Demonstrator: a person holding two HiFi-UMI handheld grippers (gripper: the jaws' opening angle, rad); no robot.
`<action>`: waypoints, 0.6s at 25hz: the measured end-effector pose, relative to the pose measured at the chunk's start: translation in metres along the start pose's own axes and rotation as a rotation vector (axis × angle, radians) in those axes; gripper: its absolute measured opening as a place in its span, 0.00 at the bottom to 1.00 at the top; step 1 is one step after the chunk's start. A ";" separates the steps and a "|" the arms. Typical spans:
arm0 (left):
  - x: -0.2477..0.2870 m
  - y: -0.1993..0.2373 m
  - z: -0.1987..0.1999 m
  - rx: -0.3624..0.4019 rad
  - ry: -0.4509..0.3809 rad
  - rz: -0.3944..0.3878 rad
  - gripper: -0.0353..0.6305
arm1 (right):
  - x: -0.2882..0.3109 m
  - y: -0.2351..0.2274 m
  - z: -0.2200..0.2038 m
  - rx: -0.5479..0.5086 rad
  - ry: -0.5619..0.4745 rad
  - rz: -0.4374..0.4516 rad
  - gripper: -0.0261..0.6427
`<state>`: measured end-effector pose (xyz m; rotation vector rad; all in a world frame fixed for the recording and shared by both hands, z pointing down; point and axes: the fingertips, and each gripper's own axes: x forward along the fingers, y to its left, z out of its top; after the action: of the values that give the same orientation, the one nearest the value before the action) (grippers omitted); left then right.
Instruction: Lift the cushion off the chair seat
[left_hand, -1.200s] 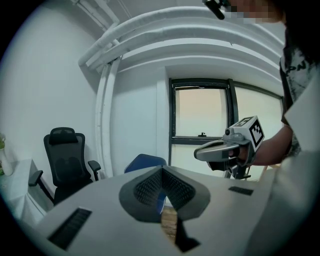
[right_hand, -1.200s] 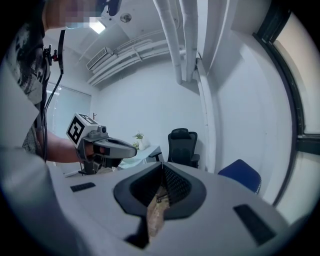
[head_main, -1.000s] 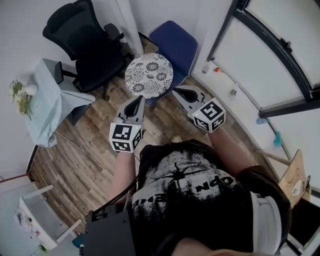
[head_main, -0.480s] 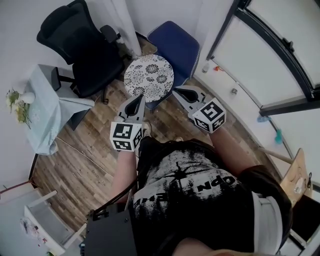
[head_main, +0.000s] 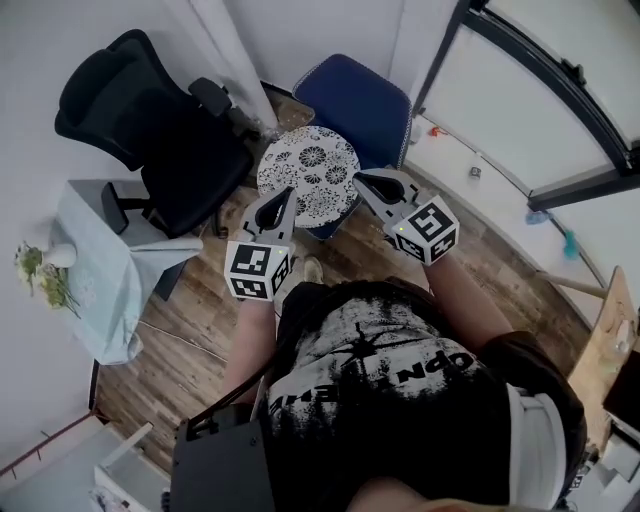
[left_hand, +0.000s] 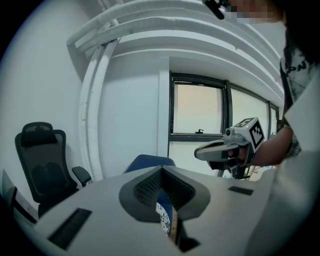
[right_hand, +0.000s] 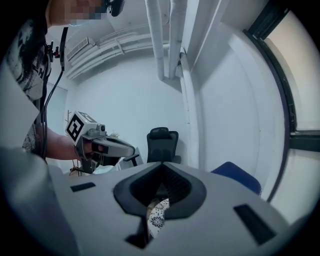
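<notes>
One round patterned cushion (head_main: 310, 172) lies on the seat of the one blue chair (head_main: 360, 100). Two grippers point toward it side by side, the left gripper (head_main: 284, 194) at its near left edge and the right gripper (head_main: 362, 181) at its near right edge. Each has its jaws closed together, with nothing between them. One black office chair (head_main: 150, 120) stands further left, beside one cloth-covered table (head_main: 100, 260).

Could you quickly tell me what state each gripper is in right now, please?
Left gripper: jaws shut, holding nothing.
Right gripper: jaws shut, holding nothing.
</notes>
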<state>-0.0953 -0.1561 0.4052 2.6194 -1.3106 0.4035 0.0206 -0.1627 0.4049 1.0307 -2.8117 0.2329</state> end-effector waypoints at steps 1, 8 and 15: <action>0.004 0.010 0.001 0.004 0.003 -0.014 0.07 | 0.008 -0.002 0.001 0.003 -0.002 -0.015 0.07; 0.032 0.052 0.008 0.046 0.030 -0.132 0.07 | 0.049 -0.014 0.006 0.039 -0.010 -0.126 0.07; 0.053 0.081 0.006 0.077 0.047 -0.245 0.07 | 0.076 -0.023 0.002 0.065 -0.009 -0.238 0.07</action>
<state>-0.1296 -0.2457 0.4199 2.7712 -0.9612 0.4811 -0.0222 -0.2279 0.4186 1.3702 -2.6716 0.2941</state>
